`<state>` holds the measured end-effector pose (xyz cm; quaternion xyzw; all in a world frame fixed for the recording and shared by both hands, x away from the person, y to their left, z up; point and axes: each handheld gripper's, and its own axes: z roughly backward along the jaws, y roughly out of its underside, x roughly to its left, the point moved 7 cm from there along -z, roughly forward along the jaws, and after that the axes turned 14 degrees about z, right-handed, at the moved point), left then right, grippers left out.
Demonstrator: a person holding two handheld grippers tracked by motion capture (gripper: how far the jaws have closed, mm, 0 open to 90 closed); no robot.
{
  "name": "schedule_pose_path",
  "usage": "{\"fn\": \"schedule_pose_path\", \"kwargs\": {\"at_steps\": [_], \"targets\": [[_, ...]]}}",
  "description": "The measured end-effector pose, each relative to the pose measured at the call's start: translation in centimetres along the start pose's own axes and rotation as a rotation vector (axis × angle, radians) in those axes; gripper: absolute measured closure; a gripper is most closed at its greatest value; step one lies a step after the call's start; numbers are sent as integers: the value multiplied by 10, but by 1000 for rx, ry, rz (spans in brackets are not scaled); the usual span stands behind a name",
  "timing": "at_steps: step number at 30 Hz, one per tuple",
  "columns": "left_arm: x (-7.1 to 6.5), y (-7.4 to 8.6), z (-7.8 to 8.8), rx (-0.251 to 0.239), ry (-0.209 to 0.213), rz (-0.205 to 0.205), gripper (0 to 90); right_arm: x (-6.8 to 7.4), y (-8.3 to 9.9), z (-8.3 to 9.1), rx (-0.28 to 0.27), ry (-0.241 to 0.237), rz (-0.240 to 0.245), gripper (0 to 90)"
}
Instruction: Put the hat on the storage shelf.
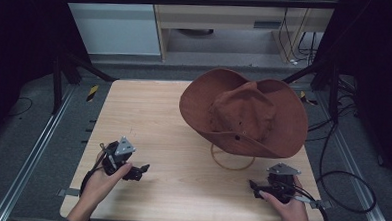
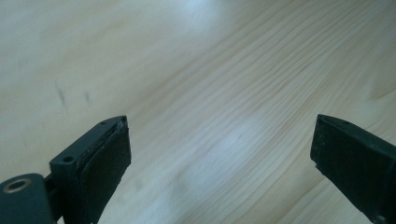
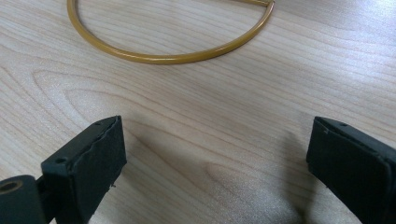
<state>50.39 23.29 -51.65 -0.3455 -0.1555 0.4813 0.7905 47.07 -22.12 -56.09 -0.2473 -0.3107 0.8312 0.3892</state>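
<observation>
A brown wide-brimmed hat [image 1: 244,112] rests on a gold wire stand whose ring base [image 1: 232,161] lies on the wooden table [image 1: 148,118]. The same ring base [image 3: 168,53] curves across the top of the right gripper view. My left gripper [image 1: 137,171] is held low over the table's front left, open, with bare wood between its pads [image 2: 105,163]. My right gripper [image 1: 255,185] is at the front right, just in front of the ring, open and holding nothing.
Black frame posts [image 1: 60,74] and metal rails [image 1: 32,148] flank the table. Cables [image 1: 341,172] loop on the floor at the right. A cabinet [image 1: 228,22] stands beyond the far edge.
</observation>
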Motion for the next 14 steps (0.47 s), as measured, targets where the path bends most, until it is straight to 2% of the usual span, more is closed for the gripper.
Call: {"fn": "schedule_pose_path", "kwargs": {"at_steps": [1,4,5,8,9,12,14], "targets": [[4,5,-2,3,-3,15,46,-2,0,0,-1,7,17,49],[15,22,-8,8,-16,65,49,0,0,0,0,0,2,49],[16,25,-9,6,-20,71,49,-2,0,0,-1,7,16,49],[19,33,-12,9,-36,80,49,0,0,0,-1,1,3,49],[19,35,-13,7,-36,85,49,-2,0,0,-1,7,16,49],[19,38,-16,0,-26,107,32,0,0,0,-1,0,5,49],[19,38,-16,-2,-21,99,27,0,0,0,-1,0,6,49]]}}
